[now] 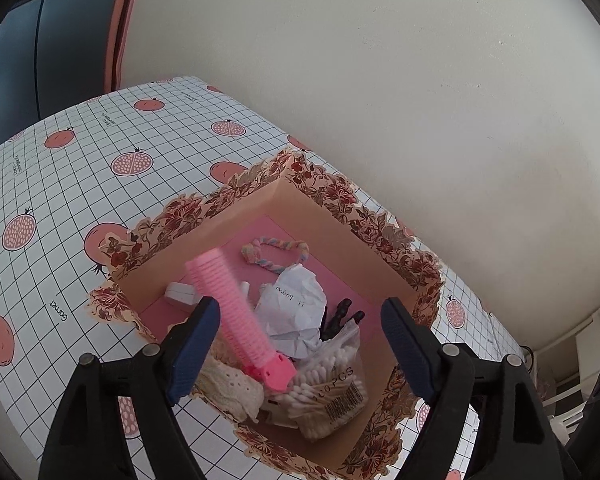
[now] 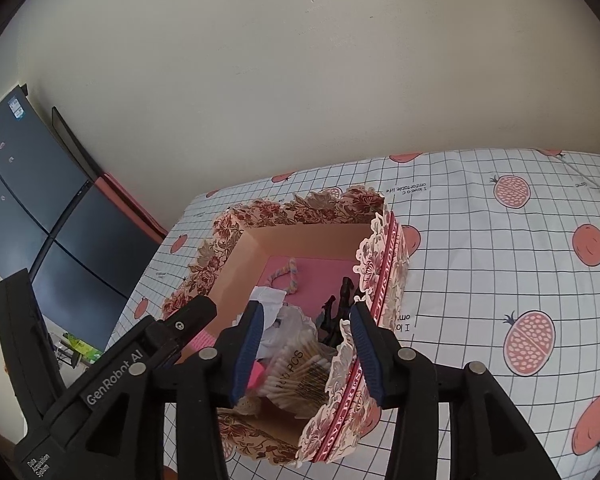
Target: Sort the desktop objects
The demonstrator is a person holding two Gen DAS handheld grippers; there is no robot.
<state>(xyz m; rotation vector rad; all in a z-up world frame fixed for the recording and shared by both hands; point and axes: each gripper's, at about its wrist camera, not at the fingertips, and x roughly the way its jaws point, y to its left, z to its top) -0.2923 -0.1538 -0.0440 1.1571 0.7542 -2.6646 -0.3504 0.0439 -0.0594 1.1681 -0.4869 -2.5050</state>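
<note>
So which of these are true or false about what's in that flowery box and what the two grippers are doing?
1. The pink ribbed roller is over the floral box. True.
2. The box is empty. False: it holds crumpled paper, a bag of cotton swabs, a braided loop and more.
3. The left gripper is clamped shut. False: it is open.
4. The tablecloth has a grid with fruit prints. True.
5. The right gripper grips the paper. False: it is open, pressing nothing.

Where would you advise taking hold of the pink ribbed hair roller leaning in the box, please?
Grip the pink hair roller across its ribbed shaft near the raised far end, coming from above: that end juts clear of the crumpled paper while its clip end sits among the clutter.
</note>
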